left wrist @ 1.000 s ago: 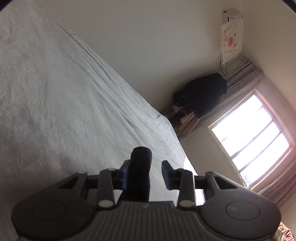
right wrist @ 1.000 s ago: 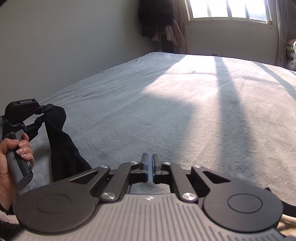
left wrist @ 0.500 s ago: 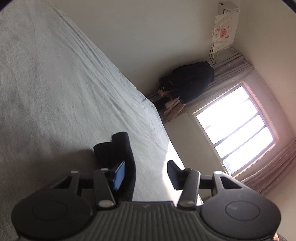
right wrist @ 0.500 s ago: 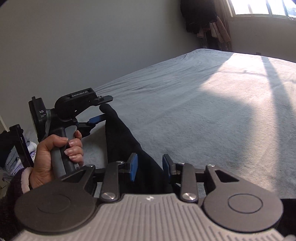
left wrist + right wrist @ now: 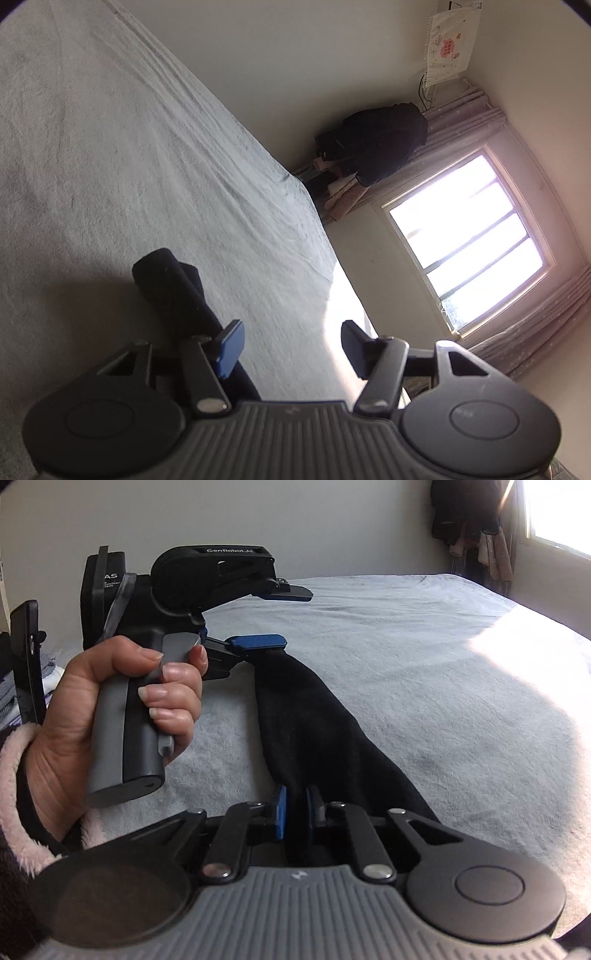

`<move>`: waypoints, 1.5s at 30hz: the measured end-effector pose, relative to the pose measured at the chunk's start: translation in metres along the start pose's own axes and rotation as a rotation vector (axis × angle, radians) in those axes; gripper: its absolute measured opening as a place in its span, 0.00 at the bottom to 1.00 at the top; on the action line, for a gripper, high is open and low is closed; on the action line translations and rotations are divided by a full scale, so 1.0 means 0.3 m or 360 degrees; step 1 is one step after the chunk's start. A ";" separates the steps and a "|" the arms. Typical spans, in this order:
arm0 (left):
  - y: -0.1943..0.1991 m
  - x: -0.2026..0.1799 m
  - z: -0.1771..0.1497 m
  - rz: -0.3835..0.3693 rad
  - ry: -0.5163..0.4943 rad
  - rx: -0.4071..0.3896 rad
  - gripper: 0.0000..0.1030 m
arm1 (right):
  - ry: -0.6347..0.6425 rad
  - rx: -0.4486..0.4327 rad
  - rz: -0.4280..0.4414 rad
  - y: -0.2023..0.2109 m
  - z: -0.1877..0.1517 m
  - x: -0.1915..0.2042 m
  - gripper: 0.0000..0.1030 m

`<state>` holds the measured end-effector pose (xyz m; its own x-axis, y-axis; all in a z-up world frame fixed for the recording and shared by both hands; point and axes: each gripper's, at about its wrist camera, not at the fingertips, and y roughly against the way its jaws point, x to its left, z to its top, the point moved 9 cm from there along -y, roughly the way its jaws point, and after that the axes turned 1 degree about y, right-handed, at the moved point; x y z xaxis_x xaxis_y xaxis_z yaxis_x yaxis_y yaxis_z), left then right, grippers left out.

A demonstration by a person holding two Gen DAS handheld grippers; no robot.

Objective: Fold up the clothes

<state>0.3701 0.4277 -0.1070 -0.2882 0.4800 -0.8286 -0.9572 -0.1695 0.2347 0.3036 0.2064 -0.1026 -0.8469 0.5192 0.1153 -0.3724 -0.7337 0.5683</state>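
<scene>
A black garment [image 5: 314, 723], long and narrow like a sock or legging, lies on a pale grey bed cover [image 5: 424, 686]. In the right wrist view its long axis runs from about eleven o'clock, near the left gripper [image 5: 273, 618], down to six o'clock, where it passes between the fingers of the right gripper [image 5: 295, 816]. Those two blue-padded fingers stand close together with the dark cloth in the narrow gap; they appear to pinch it, though actual contact is hard to confirm. The left gripper, held by a hand [image 5: 122, 705] with a fluffy pink sleeve [image 5: 14, 805] at the wrist, has its fingers spread wide, and the garment's far end sits just below the lower finger, touching or nearly so. In the left wrist view, the left gripper [image 5: 291, 341] shows the same wide gap, with the garment [image 5: 177, 291] off at ten o'clock beside the left finger, not between the two. Both grippers sit at the garment's ends, the right nearer to a firm hold. The garment's near end is hidden under the right gripper body, so its full length and kind cannot be told.
</scene>
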 end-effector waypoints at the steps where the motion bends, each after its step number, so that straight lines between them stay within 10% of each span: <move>1: 0.002 -0.007 0.003 0.0019 -0.0028 -0.0005 0.61 | -0.0115 -0.0024 -0.0015 0.000 0.007 -0.031 0.05; 8: 0.028 -0.006 0.040 0.0243 -0.0056 0.0009 0.61 | -0.1316 -0.0191 0.0271 -0.004 -0.044 -0.330 0.05; 11: 0.046 0.015 0.053 0.0434 -0.0100 0.0022 0.61 | -0.1461 -0.0213 0.0312 -0.012 -0.053 -0.366 0.05; 19: 0.084 0.040 0.058 0.0761 -0.0149 0.0056 0.58 | -0.1436 -0.0231 0.0302 -0.018 -0.035 -0.362 0.05; 33: 0.077 0.113 0.022 0.0773 0.0060 -0.0088 0.54 | -0.1102 -0.0288 0.0442 0.021 0.035 -0.304 0.07; 36: 0.082 0.122 0.026 0.0786 0.0031 -0.0165 0.43 | -0.0981 -0.0252 0.0502 0.017 0.051 -0.264 0.07; 39: 0.084 0.144 0.035 0.0815 0.0018 -0.0167 0.11 | -0.0872 -0.0181 0.0573 0.032 0.054 -0.221 0.07; 45: 0.144 0.083 0.092 0.0902 -0.0162 -0.0351 0.06 | -0.0701 0.0010 0.0630 -0.010 0.014 -0.130 0.07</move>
<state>0.3209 0.4560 -0.1036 -0.7619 0.3412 -0.5505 -0.6292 -0.5913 0.5044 0.3393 0.1901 -0.1055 -0.6829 0.3406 0.6463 -0.0572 -0.9069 0.4175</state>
